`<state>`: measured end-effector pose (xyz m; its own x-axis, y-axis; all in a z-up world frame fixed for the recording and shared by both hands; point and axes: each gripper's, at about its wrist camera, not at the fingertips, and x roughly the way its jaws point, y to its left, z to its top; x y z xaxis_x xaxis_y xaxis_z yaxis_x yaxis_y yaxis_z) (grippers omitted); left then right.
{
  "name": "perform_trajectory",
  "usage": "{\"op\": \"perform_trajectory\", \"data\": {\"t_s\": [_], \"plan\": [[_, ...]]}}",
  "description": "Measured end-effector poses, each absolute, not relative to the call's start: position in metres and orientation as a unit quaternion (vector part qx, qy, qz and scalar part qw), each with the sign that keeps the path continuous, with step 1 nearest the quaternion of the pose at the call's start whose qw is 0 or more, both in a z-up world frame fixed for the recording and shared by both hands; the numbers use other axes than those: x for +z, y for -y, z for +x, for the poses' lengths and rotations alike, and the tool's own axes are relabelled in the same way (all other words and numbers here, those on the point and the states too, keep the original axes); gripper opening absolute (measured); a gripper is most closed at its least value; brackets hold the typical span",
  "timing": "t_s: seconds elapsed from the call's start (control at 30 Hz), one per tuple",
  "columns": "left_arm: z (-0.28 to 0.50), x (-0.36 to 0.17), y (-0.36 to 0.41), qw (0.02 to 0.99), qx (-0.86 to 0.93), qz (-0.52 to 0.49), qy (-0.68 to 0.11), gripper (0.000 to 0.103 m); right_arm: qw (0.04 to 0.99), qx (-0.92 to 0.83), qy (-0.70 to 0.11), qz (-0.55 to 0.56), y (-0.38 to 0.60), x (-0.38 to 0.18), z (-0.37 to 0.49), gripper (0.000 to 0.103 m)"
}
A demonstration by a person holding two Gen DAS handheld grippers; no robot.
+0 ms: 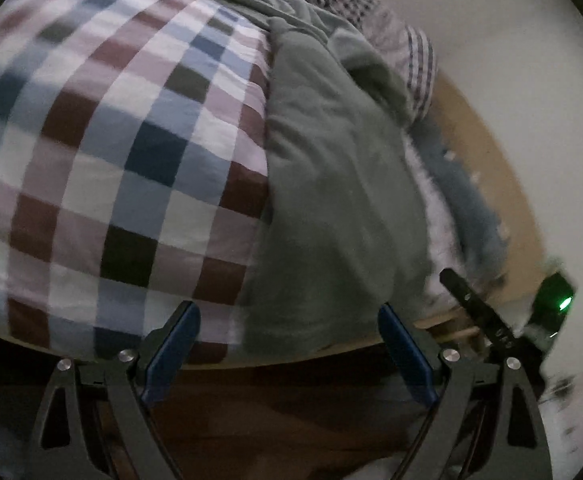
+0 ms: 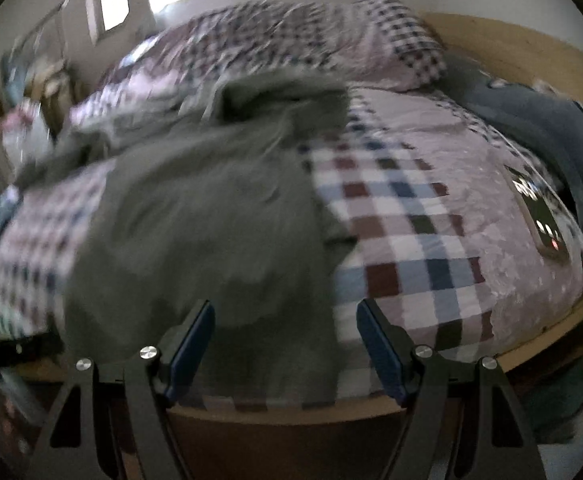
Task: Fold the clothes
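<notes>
Left gripper (image 1: 289, 320): fingers spread wide apart, nothing between the blue pads (image 1: 173, 350), poised at the near edge of the bed above the hem of the garment. Right gripper (image 2: 285, 318): fingers likewise wide apart and empty, its pads (image 2: 381, 354) framing the near end of the same garment where it meets the bed edge.

Bed (image 2: 503, 46): pale wooden frame, with a headboard at the far right in the right wrist view; the dark space below the near edge cannot be made out.

Cover (image 1: 123, 152): checked in white, blue, maroon and dark squares, spread over the mattress; in the right wrist view (image 2: 411, 216) it also shows plain mauve bands.

Garment (image 1: 331, 184): grey-green cloth lying unfolded on the cover, running from the near edge toward the far side, where it bunches into folds. In the right wrist view (image 2: 195, 216) it occupies the left half of the bed; motion blur hides its exact outline.

Pillow (image 2: 383, 36): small-check case, at the head of the bed beyond the garment.

Blue cloth (image 2: 539, 120): dark heap at the right side of the bed, near the headboard.

Phone (image 2: 539, 212): screen lit, flat on the cover at the right, well apart from the garment.

Green light (image 1: 565, 302): on the right gripper's body as seen in the left wrist view.
</notes>
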<state>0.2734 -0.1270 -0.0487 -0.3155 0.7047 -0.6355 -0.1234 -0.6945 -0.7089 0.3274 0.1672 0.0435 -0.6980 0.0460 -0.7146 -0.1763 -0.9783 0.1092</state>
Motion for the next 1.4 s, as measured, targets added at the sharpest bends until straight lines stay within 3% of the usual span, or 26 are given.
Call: {"op": "perform_trajectory", "data": {"t_s": [0.27, 0.53, 0.6, 0.7, 0.77, 0.9, 0.97, 1.13, 1.4], "plan": [[0.268, -0.054, 0.124, 0.344, 0.712, -0.501, 0.353, 0.093, 0.056, 0.917, -0.196, -0.344, -0.201, 0.05, 0.334, 0.077], [0.265, -0.065, 0.123, 0.347, 0.693, -0.518, 0.362, 0.092, 0.038, 0.922, -0.198, -0.331, -0.203, 0.052, 0.336, 0.077], [0.264, -0.068, 0.125, 0.342, 0.69, -0.523, 0.365, 0.086, 0.036, 0.924, -0.192, -0.33, -0.201, 0.053, 0.336, 0.077], [0.265, -0.074, 0.138, 0.315, 0.69, -0.536, 0.37, 0.061, 0.029, 0.926, -0.187, -0.328, -0.198, 0.054, 0.336, 0.077], [0.266, -0.083, 0.146, 0.294, 0.685, -0.547, 0.381, 0.035, 0.026, 0.926, -0.182, -0.329, -0.196, 0.054, 0.336, 0.077], [0.269, -0.085, 0.147, 0.287, 0.683, -0.556, 0.376, 0.024, 0.015, 0.928, -0.169, -0.332, -0.188, 0.054, 0.335, 0.077], [0.271, -0.082, 0.146, 0.291, 0.682, -0.558, 0.373, 0.011, 0.009, 0.932, -0.15, -0.33, -0.18, 0.056, 0.335, 0.077], [0.27, -0.069, 0.148, 0.291, 0.677, -0.564, 0.372, 0.005, -0.011, 0.943, -0.071, -0.325, -0.147, 0.062, 0.342, 0.077], [0.268, -0.038, 0.152, 0.282, 0.673, -0.571, 0.376, 0.004, -0.092, 0.941, 0.164, -0.28, -0.046, 0.062, 0.382, 0.081]]}}
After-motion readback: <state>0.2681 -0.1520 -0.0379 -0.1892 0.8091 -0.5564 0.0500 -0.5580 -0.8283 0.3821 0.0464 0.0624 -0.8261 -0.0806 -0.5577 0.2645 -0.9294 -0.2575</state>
